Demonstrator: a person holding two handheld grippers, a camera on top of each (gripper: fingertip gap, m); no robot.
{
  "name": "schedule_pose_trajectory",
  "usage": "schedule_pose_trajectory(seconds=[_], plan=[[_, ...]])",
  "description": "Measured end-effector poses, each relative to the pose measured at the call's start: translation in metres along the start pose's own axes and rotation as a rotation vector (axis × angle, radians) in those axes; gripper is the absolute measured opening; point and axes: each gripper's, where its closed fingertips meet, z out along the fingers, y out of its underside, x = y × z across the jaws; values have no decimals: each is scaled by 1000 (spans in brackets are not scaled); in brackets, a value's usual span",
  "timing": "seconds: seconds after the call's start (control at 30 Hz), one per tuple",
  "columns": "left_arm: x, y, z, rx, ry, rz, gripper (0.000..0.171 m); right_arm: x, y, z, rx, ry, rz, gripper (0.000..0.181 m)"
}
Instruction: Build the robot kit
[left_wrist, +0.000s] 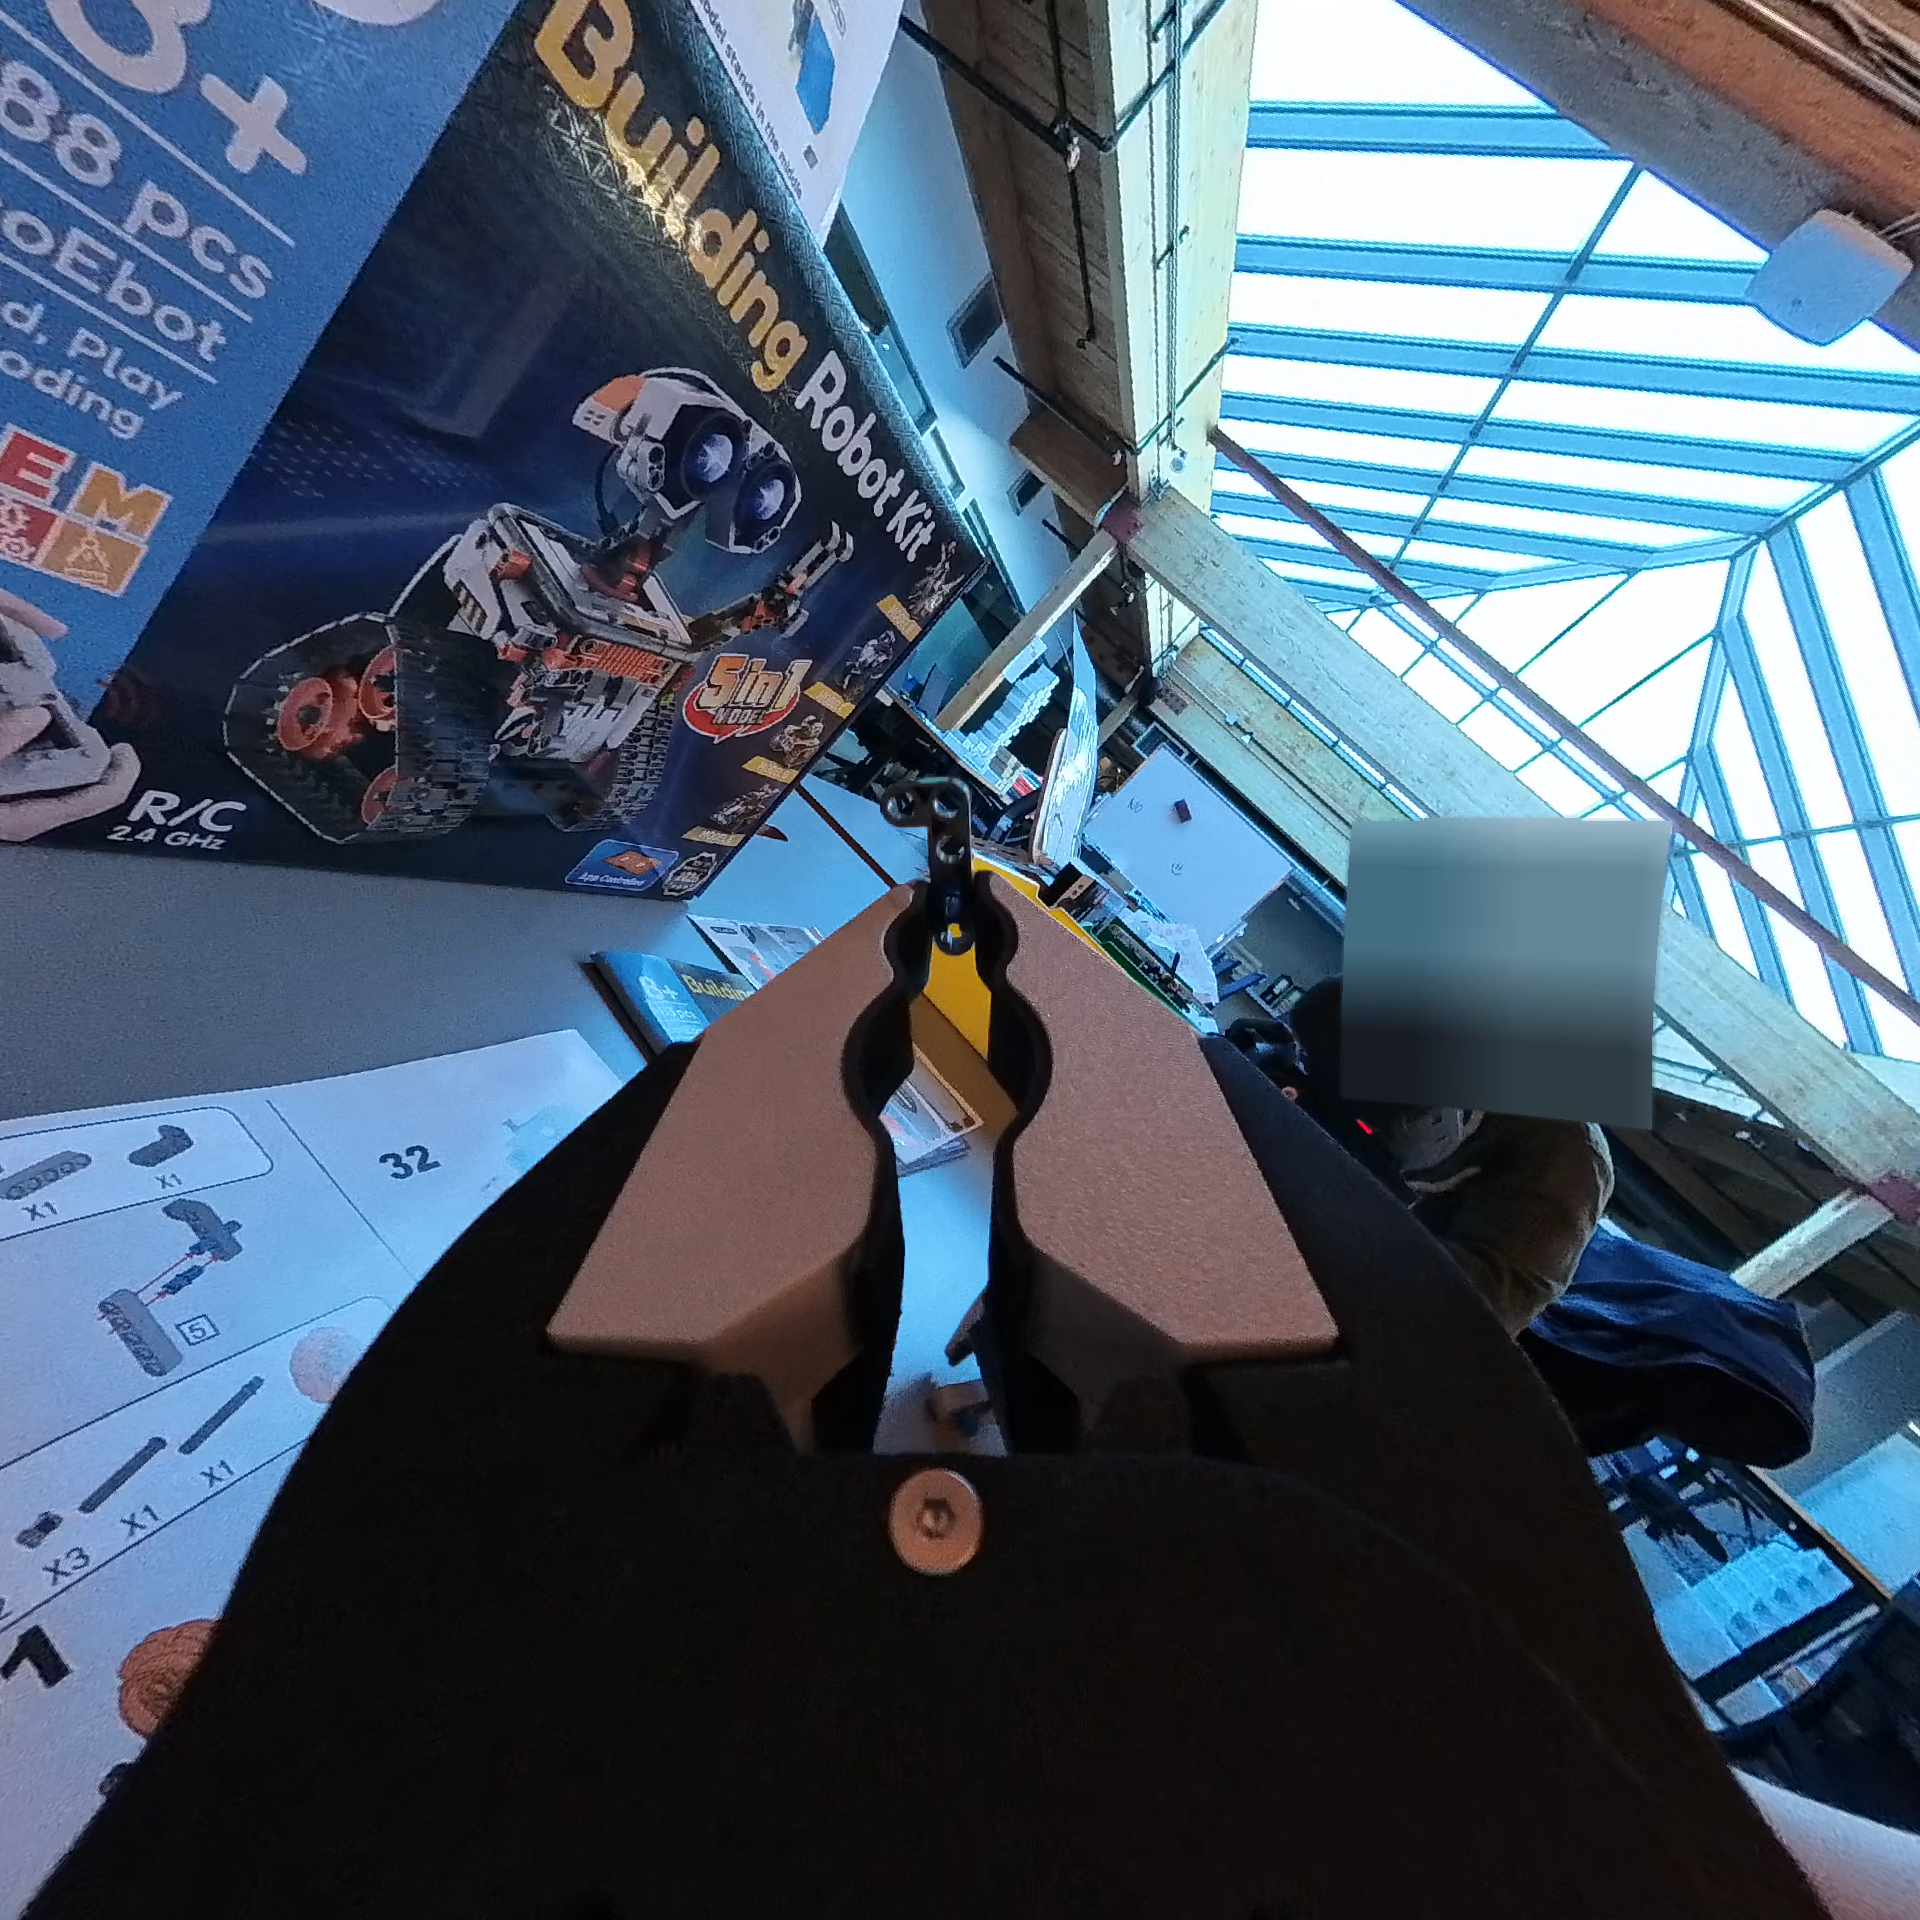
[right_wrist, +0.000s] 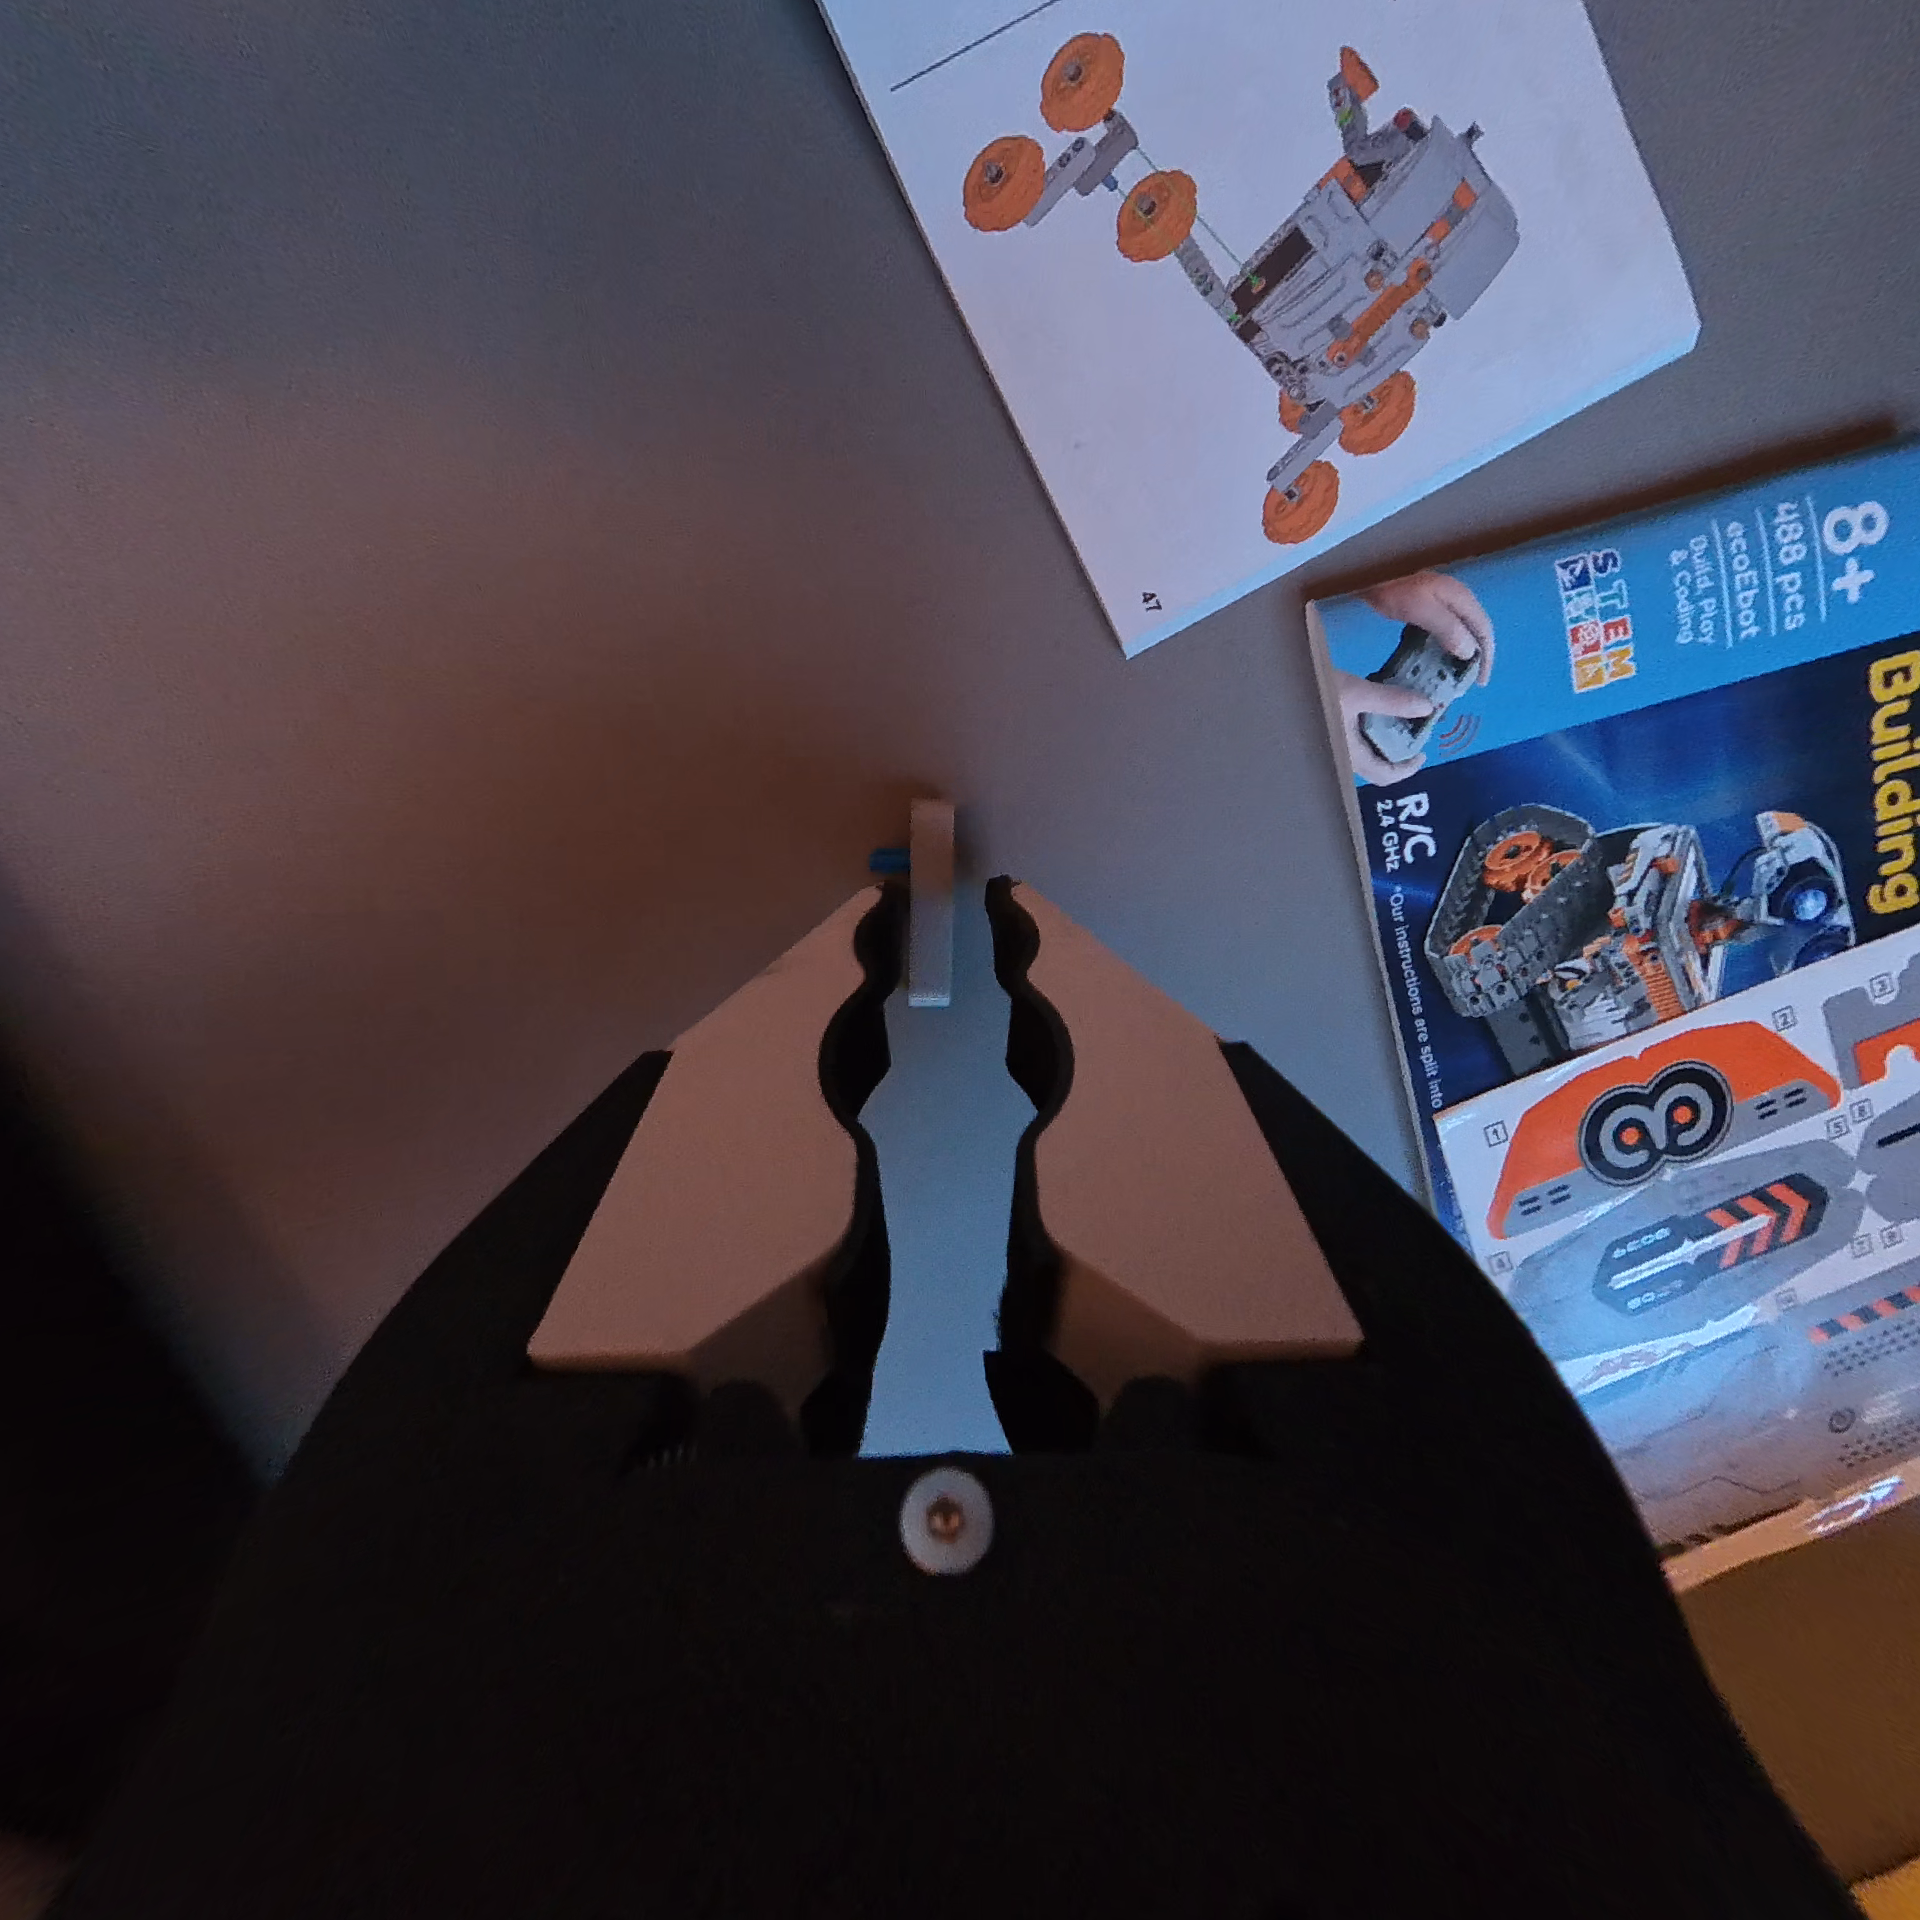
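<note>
On my left wrist view the left gripper (left_wrist: 948, 899) fills the foreground, its tan fingers (left_wrist: 748, 1164) pinched nearly together on a thin black beam (left_wrist: 940, 831). The beam stands up out of the fingertips, its bent, holed end poking above them. Behind it sits a yellow object (left_wrist: 961, 997) on the grey table (left_wrist: 260, 966). To the left a big printed box (left_wrist: 499, 499) stands upright, with an open manual (left_wrist: 208, 1299) lying flat before it and a small booklet (left_wrist: 675, 992) just beside the fingers. A person in a brown top (left_wrist: 1507, 1216) sits farther off under a glass roof (left_wrist: 1558, 416).

On my right wrist view the right gripper (right_wrist: 940, 894) is narrowly parted, and a grey piece (right_wrist: 930, 914) lies between its tips, a small blue pin (right_wrist: 886, 858) sticking from its left side. It seems to touch the left finger; whether it is clamped I cannot tell. The manual (right_wrist: 1299, 291) lies up and right, a booklet (right_wrist: 1662, 935) at right.
</note>
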Motion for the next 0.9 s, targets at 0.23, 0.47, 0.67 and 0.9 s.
schedule_pose_trajectory(seconds=[0.23, 0.47, 0.67, 0.9], plan=[[1, 0, 0, -2, 8, -7, 4, -1, -3, 5, 13, -18, -19, 7], [3, 7, 3, -27, 17, -12, 4, -3, -5, 6, 32, -50, 20, 7], [4, 18, 8, -70, 21, -6, 4, -7, -20, 2, 132, -97, 8, 6], [14, 28, 14, -114, 56, 18, 4, 24, -66, -41, 494, 29, 85, 8]])
